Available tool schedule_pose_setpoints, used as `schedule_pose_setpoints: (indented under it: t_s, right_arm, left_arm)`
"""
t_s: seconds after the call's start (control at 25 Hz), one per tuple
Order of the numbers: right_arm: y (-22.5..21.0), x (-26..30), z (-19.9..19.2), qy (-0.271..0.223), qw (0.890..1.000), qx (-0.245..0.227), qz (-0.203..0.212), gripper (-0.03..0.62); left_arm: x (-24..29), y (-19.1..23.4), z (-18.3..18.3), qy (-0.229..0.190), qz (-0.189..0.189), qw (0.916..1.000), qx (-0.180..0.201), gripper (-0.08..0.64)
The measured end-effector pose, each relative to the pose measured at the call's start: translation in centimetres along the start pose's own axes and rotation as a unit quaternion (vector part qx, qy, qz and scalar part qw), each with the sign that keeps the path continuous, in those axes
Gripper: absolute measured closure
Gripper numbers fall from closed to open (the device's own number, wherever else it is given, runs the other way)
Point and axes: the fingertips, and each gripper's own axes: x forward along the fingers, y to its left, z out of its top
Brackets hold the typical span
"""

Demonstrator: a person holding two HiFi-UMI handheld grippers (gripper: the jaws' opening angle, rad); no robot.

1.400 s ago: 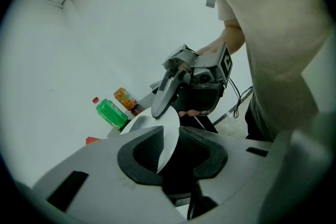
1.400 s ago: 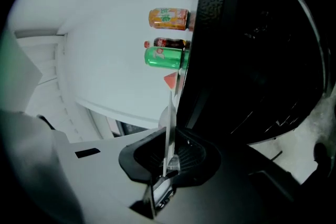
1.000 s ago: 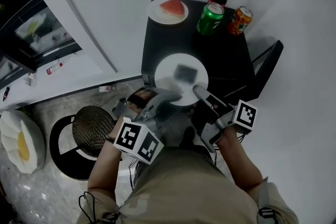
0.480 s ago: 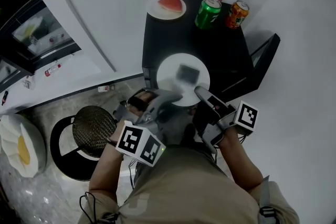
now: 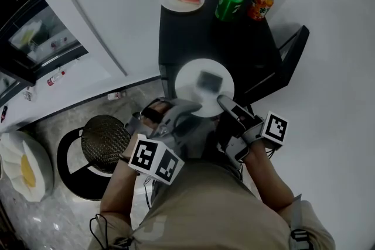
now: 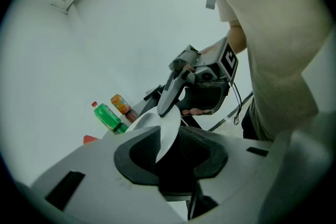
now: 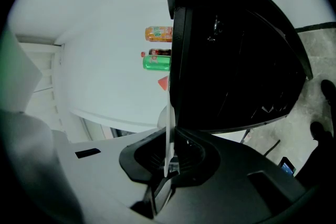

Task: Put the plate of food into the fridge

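White plate (image 5: 188, 89), two-handed hold at table (image 5: 187, 32) edge.
Left tongs (image 5: 193, 107) and right tongs (image 5: 223, 103) each clamp its near rim; dark food piece (image 5: 208, 80) lies on it.

A white-walled kitchen-like corner: a dark glass-doored fridge (image 5: 34, 38) at upper left, and a small square black table (image 5: 193, 38) carrying a green soda can (image 5: 229, 3).

Both claws are being held out forward, side by side. The left claw (image 5: 192, 107) is being angled downward, its jaws being pressed onto the near rim of the plate (image 5: 188, 74). The right claw (image 5: 224, 103) is being held nearly level, pinched on that same rim.
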Motion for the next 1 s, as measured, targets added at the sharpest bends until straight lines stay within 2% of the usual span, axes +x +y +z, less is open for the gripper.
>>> schedule_pose_setpoints:
  t_s: [0.4, 0.72, 1.0]
  right_arm:
    - [-0.5, -1.9, -0.4, 0.008, 1.000, -0.001, 0.001, 0.552]
    - [-0.6, -4.7, 0.4, 0.016, 1.000, -0.009, 0.004, 0.552]
    - [-1.2, -8.1, 1.3, 0.013, 1.000, -0.006, 0.000, 0.552]
  left_arm:
    - [-0.1, -1.6, 0.9, 0.005, 0.005, 0.9997, -0.024, 0.459]
    - [1.0, -3.2, 3.1, 0.008, 0.002, 0.9989, -0.046, 0.453]
    - [2.3, -5.3, 5.5, 0.011, -0.008, 0.9989, -0.046, 0.452]
